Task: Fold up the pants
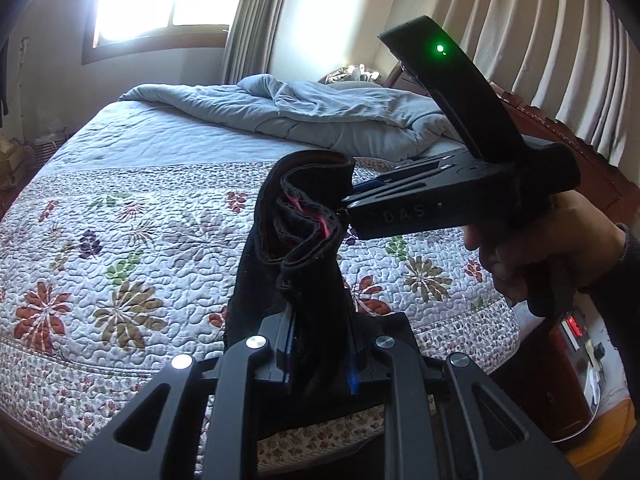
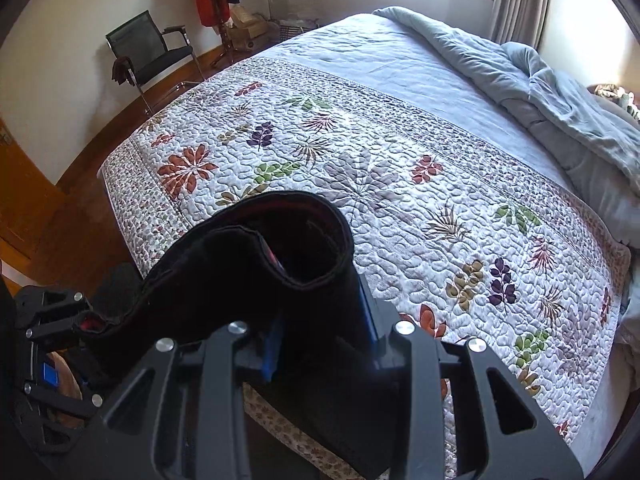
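Pants (image 1: 304,240) above quilt (image 1: 140,208) (between 2 grippers)

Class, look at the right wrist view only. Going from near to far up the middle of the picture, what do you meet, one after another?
Right tool shut on the black pants → floral quilt → plain blue-grey sheet → rumpled blue duvet → window curtain.

free: quilt (image 2: 400,168) ahead; blocked: bunched duvet (image 2: 560,92) far end
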`<state>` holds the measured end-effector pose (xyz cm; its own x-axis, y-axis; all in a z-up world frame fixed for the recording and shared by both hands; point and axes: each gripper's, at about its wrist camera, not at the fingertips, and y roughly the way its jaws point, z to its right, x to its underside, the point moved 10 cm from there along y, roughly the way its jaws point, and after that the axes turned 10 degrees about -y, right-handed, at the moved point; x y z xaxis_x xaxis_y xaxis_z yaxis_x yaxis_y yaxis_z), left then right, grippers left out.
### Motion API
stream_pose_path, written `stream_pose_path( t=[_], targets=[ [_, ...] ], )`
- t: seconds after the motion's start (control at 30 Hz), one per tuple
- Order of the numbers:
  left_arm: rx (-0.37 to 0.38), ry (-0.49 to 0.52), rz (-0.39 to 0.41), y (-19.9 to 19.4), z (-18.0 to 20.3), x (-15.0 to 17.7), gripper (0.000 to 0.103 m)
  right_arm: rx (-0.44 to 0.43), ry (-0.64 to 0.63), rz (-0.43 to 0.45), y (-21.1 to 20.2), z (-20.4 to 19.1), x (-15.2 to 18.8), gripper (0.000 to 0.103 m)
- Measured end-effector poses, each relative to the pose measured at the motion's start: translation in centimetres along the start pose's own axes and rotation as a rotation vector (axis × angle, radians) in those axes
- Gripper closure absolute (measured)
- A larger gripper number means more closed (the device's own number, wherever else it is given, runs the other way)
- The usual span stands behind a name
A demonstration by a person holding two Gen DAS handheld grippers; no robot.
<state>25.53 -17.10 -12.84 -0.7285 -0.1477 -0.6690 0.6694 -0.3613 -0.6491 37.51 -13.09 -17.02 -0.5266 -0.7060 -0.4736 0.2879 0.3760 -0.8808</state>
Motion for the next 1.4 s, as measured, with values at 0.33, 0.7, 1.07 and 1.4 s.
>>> stream_pose_path(
  t=[0.33, 0.7, 1.07, 1.4],
  targets=[
    [0.025, 0.016, -0.024, 1.7, 1.7, 0.8, 0.084, 0.016, 0.008, -0.016, 0.4, 1.4, 1.7, 0.071],
    [0.060, 0.032, -0.060, 4.0, 3.4, 2.0, 0.084, 0.026, 0.037, -0.040, 1.1, 3.1, 4.3, 0.071],
    [0.077, 0.035, -0.089, 5.8, 4.2, 2.6, 0.084, 0.015, 0.043, -0.049, 2.1, 4.2, 5.4, 0.071],
    [0.094, 0.040, -0.128, 8.1, 5.1, 3.8, 0.084, 0.004, 0.046, -0.065, 3.3, 5.7, 7.7, 0.070]
  ],
)
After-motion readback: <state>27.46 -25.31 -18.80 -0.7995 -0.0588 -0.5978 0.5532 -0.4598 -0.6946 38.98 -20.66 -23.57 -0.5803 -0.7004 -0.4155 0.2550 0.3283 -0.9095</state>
